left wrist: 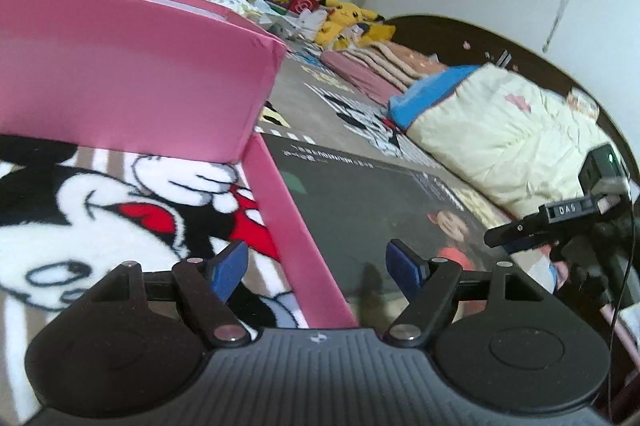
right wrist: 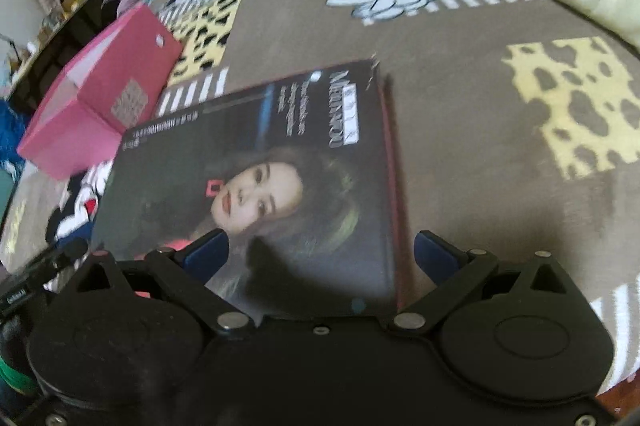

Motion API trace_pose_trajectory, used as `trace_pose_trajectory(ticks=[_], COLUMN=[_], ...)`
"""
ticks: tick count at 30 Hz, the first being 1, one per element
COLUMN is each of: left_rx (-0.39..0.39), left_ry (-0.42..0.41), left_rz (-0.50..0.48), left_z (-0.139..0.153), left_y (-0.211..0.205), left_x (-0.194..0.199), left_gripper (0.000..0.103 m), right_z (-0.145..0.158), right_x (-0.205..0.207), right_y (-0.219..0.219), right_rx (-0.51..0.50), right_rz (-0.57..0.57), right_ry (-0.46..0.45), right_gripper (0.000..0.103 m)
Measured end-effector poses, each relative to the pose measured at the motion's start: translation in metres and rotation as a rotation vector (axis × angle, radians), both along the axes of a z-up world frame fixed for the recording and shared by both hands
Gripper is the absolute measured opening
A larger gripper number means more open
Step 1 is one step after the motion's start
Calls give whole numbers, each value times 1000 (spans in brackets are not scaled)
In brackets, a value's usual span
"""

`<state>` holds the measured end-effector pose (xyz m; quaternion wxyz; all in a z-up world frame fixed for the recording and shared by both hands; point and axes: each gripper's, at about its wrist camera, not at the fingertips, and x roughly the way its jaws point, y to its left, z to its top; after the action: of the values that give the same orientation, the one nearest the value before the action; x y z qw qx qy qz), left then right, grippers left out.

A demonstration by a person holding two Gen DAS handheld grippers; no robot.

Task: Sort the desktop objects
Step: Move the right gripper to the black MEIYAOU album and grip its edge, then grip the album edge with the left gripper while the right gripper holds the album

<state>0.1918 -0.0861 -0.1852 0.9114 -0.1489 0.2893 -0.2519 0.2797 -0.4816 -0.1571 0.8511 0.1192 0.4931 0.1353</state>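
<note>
Dark box point(right wrist: 256, 182) lies flat on blanket point(right wrist: 460, 98) beside pink box point(right wrist: 100, 98); right gripper point(right wrist: 320, 258) jaws wide, straddling its edge for pickup; left gripper point(left wrist: 316, 270) jaws wide, empty

1. Box point(right wrist: 100, 98): solid pink, with one pale patterned square label on its side.
2. Magazine point(right wrist: 280, 166): dark, near-black cover with white lettering, a printed portrait and a red edge.
3. Blanket point(right wrist: 460, 86): grey-brown ground bearing black, white and red cartoon mouse prints, white stripes, and yellow patches with grey spots.
4. Left gripper point(left wrist: 318, 270): black body, blue finger pads.
5. Right gripper point(right wrist: 320, 254): black body, blue finger pads.
6. Quilt point(left wrist: 500, 130): cream, with a blue portion.
7. Plush toy point(left wrist: 348, 22): yellow with black.
</note>
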Motion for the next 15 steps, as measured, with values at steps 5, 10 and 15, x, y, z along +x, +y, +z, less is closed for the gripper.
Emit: trace_pose_trajectory(ticks=[5, 10, 15], left_rx=[124, 167, 116], left_ry=[-53, -87, -105], left_rz=[-109, -110, -116], left_z=[2, 13, 30], left_y=[-26, -28, -22], left_x=[-10, -23, -32], left_gripper=[76, 76, 76], right_z=[-4, 3, 27], right_x=[-1, -11, -31], right_y=[21, 32, 25], right_rx=[-79, -125, -119], right_rz=[84, 139, 156], right_ry=[44, 108, 64], right_gripper=[101, 102, 102])
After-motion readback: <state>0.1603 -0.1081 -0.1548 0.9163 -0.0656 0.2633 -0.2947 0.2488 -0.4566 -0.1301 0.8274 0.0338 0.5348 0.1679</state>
